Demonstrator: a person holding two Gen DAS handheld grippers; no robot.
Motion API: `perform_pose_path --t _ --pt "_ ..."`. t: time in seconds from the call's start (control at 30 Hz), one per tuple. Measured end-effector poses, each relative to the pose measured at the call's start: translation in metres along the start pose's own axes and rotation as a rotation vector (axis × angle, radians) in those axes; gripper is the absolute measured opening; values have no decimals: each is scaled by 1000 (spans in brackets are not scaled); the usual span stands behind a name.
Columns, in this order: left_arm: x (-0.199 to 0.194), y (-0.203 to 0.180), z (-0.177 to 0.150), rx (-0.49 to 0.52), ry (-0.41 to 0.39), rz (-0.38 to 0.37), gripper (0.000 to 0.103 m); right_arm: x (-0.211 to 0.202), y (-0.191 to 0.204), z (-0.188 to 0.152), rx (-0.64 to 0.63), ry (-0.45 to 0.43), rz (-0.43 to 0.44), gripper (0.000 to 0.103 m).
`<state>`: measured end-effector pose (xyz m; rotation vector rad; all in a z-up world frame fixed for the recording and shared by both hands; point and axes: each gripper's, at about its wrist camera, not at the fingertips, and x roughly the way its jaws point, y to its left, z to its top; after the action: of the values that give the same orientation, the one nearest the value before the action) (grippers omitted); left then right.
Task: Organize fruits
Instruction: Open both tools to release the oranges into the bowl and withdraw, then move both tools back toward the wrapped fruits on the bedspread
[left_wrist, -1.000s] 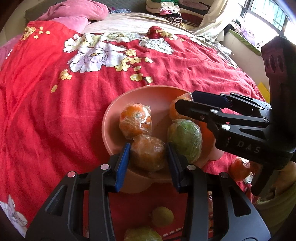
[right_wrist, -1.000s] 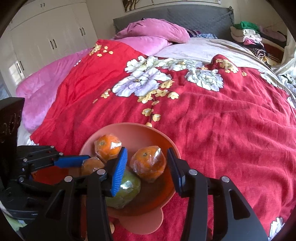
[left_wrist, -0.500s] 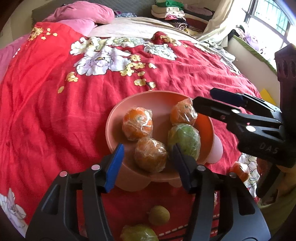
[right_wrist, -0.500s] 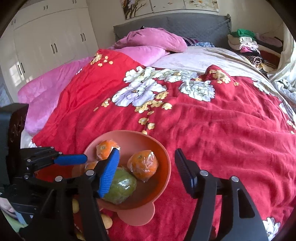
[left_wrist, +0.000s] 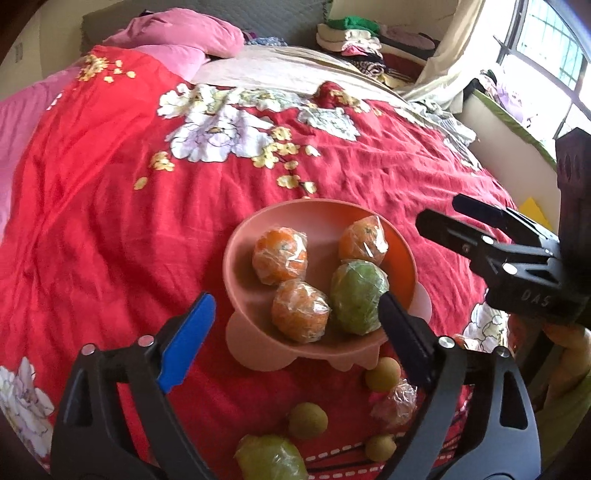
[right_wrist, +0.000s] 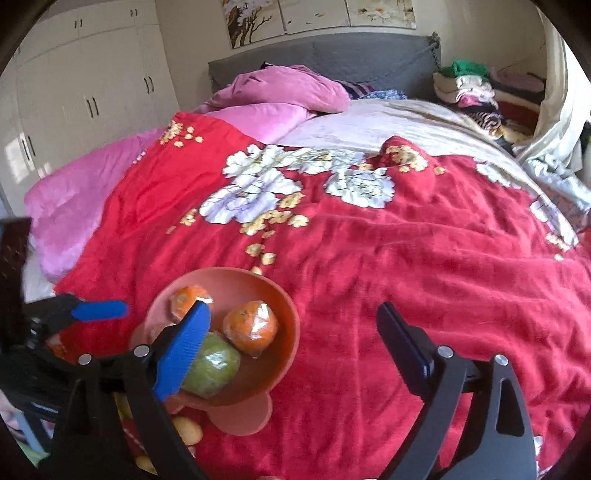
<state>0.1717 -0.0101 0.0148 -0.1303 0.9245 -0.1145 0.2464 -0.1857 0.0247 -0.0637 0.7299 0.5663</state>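
both grippers opening, nothing between the jaws: left gripper (left_wrist: 295, 314) lower centre, right gripper (right_wrist: 291, 332) too, wrapped oranges (left_wrist: 279, 255) in the pink bowl (left_wrist: 236, 254) on the bed (left_wrist: 110, 221).

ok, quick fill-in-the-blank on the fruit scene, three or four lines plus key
1. The bowl holds ___ wrapped oranges.
2. Beside them in the bowl lies one ___ fruit.
3. The bowl stands on a ___ blanket.
4. The left gripper holds ___.

Missing words: three; green; red; nothing

Black left gripper (left_wrist: 295, 325), blue pads, silver screws
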Motion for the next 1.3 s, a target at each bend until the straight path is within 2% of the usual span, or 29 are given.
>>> perform_pose_path --t 0.2,0.77,1.3 --pt "-15 8 1 -26 -37 23 93 -6 -2 0 16 -15 5 96" --pt "-41 28 -9 -100 -83 53 93 -24 6 -6 -15 -42 8 99" --pt "-65 33 -18 -98 -119 55 93 -49 24 -20 -5 -47 16 99"
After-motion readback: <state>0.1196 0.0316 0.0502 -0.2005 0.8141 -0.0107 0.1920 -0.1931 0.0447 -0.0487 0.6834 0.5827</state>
